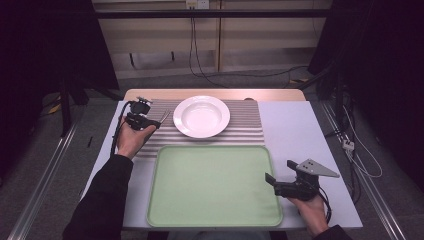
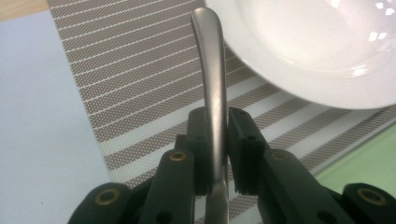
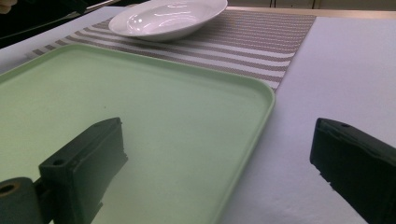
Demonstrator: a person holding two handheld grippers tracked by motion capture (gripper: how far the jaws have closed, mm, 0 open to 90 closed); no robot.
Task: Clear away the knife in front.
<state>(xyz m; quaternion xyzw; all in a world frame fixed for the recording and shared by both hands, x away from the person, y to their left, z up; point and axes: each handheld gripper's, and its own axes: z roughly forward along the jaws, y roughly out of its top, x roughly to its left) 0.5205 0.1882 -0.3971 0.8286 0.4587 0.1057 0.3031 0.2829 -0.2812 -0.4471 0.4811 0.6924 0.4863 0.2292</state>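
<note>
My left gripper is shut on a silver metal utensil, held above the striped placemat just left of a white deep plate. In the left gripper view the utensil's rounded handle end points away from the jaws, close to the plate's rim. My right gripper is open and holds nothing. It straddles the right edge of a pale green tray. The plate and placemat lie beyond it.
The tray sits at the front centre of a light blue-grey tabletop, with the placemat behind it. Bare tabletop lies to the right of the tray and placemat. A wooden strip runs along the table's far edge.
</note>
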